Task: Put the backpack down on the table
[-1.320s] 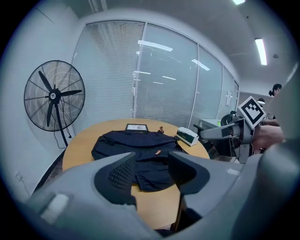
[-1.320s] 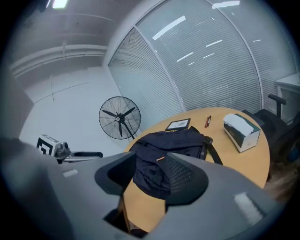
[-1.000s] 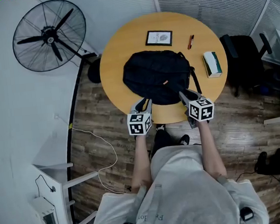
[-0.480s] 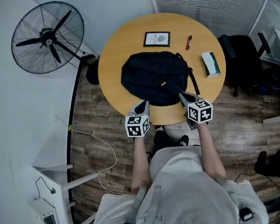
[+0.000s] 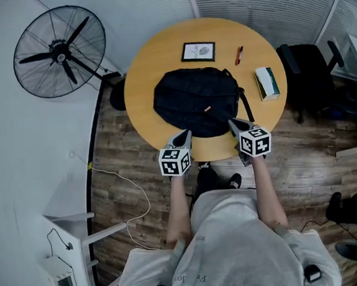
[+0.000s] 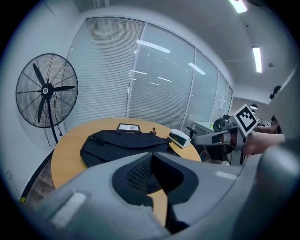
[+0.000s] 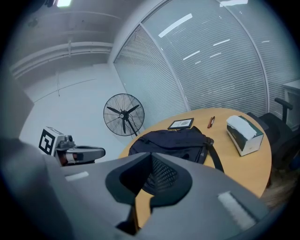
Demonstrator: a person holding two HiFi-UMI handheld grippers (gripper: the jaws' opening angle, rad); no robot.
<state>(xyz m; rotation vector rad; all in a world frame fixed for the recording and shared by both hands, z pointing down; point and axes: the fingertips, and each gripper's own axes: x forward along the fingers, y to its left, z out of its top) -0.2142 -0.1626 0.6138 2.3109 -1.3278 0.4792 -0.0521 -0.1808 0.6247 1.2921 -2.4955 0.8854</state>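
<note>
Head view: the black backpack [image 5: 196,101] lies flat in the middle of the round wooden desk [image 5: 143,67]. A framed picture [image 5: 198,52], a red pen [image 5: 239,55] and a tissue box [image 5: 266,83] lie beyond and beside it. The left claw [image 5: 183,135] and right claw [image 5: 234,125] both point at its near edge.

Left gripper view: the left claw's jaws are pressed together with nothing between them, and the backpack rests on the desk just ahead.

Right gripper view: the right claw's jaws are likewise closed and empty. The backpack lies ahead, and its strap [image 7: 213,154] trails out over the desk.
</note>
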